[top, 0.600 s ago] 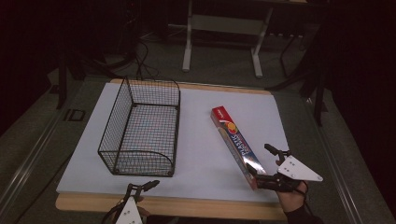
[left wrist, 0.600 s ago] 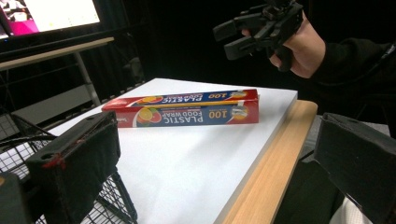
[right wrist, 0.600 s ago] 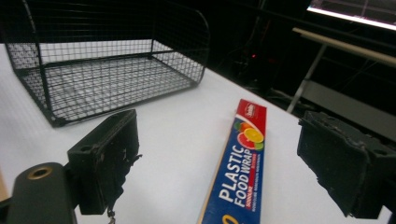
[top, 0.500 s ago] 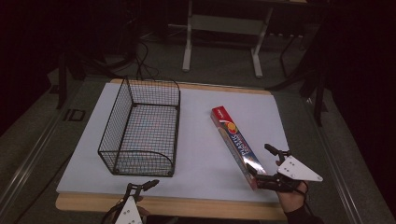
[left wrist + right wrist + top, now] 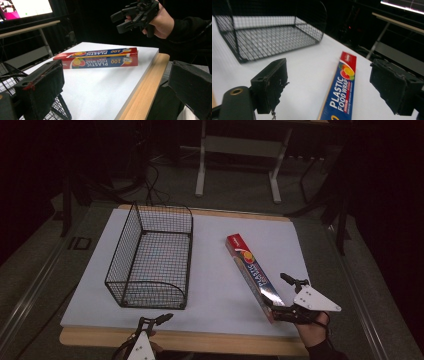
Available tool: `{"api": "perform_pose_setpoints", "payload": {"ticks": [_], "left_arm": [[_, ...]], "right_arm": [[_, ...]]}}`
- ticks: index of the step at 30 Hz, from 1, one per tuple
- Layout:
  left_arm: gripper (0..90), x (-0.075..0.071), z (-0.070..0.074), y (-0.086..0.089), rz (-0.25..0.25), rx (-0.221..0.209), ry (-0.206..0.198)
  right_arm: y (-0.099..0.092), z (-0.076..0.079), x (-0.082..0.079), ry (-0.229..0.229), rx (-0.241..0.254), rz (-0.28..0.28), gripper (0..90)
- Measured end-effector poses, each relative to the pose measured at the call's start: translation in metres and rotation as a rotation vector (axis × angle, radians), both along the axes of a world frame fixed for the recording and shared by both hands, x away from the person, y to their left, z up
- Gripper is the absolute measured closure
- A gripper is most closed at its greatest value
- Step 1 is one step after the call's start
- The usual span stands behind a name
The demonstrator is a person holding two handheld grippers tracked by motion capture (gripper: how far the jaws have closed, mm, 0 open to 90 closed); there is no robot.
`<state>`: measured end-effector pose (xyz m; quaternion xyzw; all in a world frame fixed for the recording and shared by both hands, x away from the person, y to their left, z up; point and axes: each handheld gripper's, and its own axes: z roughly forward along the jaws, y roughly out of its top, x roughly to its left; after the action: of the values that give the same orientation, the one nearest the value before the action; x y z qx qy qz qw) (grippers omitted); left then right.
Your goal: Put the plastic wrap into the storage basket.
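A long blue and red plastic food wrap box [image 5: 251, 271] lies flat on the white board, right of centre. An empty black wire basket [image 5: 162, 208] stands to its left. My right gripper [image 5: 278, 295] is open at the box's near end, one jaw on each side of it, not touching. In the right gripper view the box [image 5: 342, 92] runs up between the parted jaws of that gripper [image 5: 334, 87], with the basket [image 5: 274, 35] beyond. My left gripper [image 5: 156, 318] is open at the front edge, just below the basket. Its own view shows the box [image 5: 100, 58] and the right gripper [image 5: 130, 16] held in a hand.
The white board [image 5: 215, 285] rests on a wooden tabletop whose bare front strip [image 5: 210, 342] runs along the near edge. A metal desk frame [image 5: 237, 150] stands behind the table on a dark floor. A lit screen [image 5: 25, 7] is at the far side.
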<state>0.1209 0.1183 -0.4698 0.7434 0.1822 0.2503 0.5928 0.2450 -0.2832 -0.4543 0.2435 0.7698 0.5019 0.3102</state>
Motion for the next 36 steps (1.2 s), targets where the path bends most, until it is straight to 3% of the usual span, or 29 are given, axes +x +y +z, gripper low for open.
{"api": "perform_pose_setpoints", "payload": {"ticks": [4,8,10,12,15,18,25,30,36], "left_arm": [[0.9,0.0,0.0,-0.001,-0.006,-0.005,0.005],[0.9,0.0,0.0,-0.001,-0.016,-0.012,0.012],[0.9,0.0,0.0,-0.001,-0.015,-0.013,0.017],[0.9,0.0,0.0,0.0,-0.022,-0.02,0.023],[0.9,0.0,0.0,0.0,-0.02,-0.024,0.024],[0.9,0.0,0.0,-0.001,-0.024,-0.017,0.02],[0.9,0.0,-0.001,-0.002,-0.033,-0.027,0.031],[0.9,0.0,-0.002,-0.005,-0.038,-0.004,0.031],[0.9,0.0,-0.002,-0.004,-0.038,-0.014,0.034]], "right_arm": [[0.004,-0.002,0.004,0.034,-0.009,0.029,14.6],[0.008,0.0,0.005,0.023,-0.001,0.071,16.0],[0.011,-0.001,0.005,-0.005,-0.022,0.089,16.6],[0.014,-0.001,0.007,0.015,-0.044,0.102,16.8],[0.016,-0.001,0.009,0.028,-0.056,0.103,16.8],[0.019,0.001,0.015,0.107,-0.023,0.107,14.0],[0.021,0.004,0.027,0.171,-0.002,0.107,10.7],[0.021,0.009,0.034,0.17,0.004,0.068,10.4],[0.023,0.012,0.044,0.197,0.005,0.037,9.7]]}}
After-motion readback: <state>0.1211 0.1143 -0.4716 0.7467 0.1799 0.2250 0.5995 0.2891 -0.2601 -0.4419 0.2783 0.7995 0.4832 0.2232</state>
